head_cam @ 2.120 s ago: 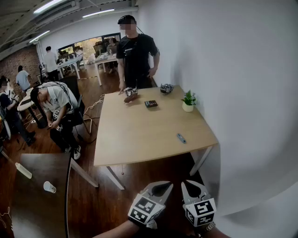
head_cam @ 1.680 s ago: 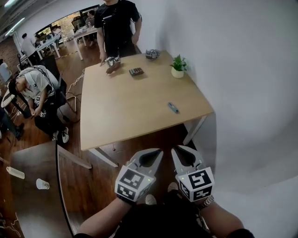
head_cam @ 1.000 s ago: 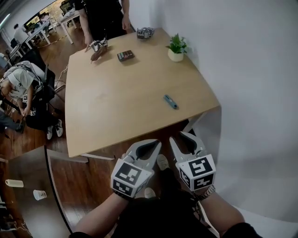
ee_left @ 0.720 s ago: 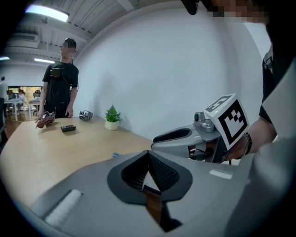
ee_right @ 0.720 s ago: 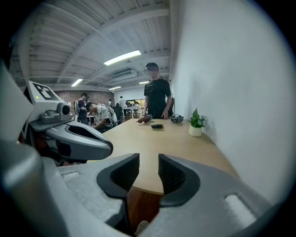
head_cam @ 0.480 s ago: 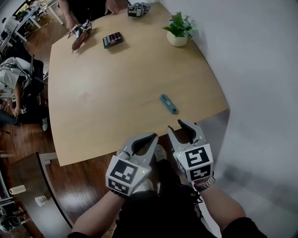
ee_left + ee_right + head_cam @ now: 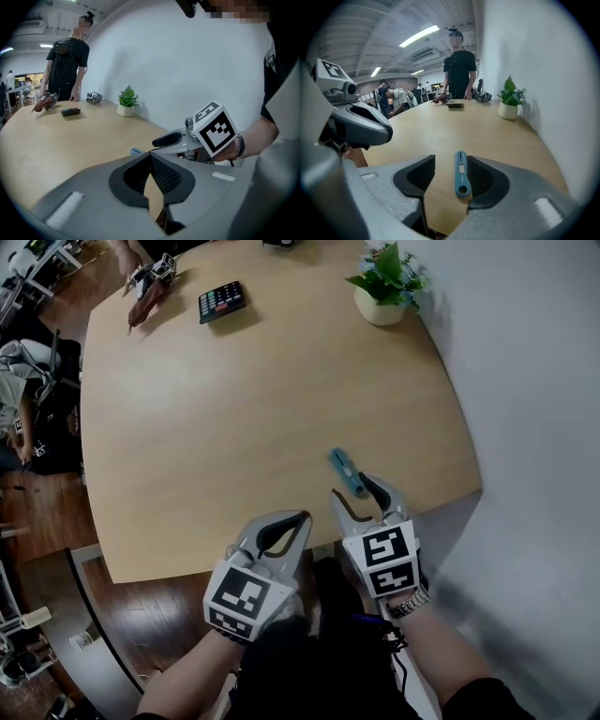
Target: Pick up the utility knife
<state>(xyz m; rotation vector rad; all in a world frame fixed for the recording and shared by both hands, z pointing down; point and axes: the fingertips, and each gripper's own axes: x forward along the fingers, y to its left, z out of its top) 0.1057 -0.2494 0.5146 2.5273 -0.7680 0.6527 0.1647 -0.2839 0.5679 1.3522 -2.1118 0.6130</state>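
Note:
The teal utility knife point(image 7: 346, 472) lies flat near the front right edge of the wooden table point(image 7: 234, 409). My right gripper point(image 7: 354, 491) has its jaws around the knife's near end and they are opening. In the right gripper view the knife point(image 7: 461, 173) lies lengthwise in the gap of that gripper point(image 7: 451, 160), close beside the right pad, with free room on the left. My left gripper point(image 7: 281, 526) hovers at the table's front edge, left of the knife, shut and holding nothing. In the left gripper view its jaw tips point(image 7: 150, 157) meet, and the knife's tip point(image 7: 136, 151) peeks out just beyond.
A potted plant point(image 7: 386, 282) stands at the far right by the white wall. A calculator point(image 7: 221, 300) and another gripper tool point(image 7: 150, 277) lie at the far side. A person in black point(image 7: 459, 75) stands at the far end. Wooden floor lies below the front edge.
Both grippers came forward and down from over the floor to the table's front edge. The right jaws spread wider and now straddle the knife. The left gripper stays shut.

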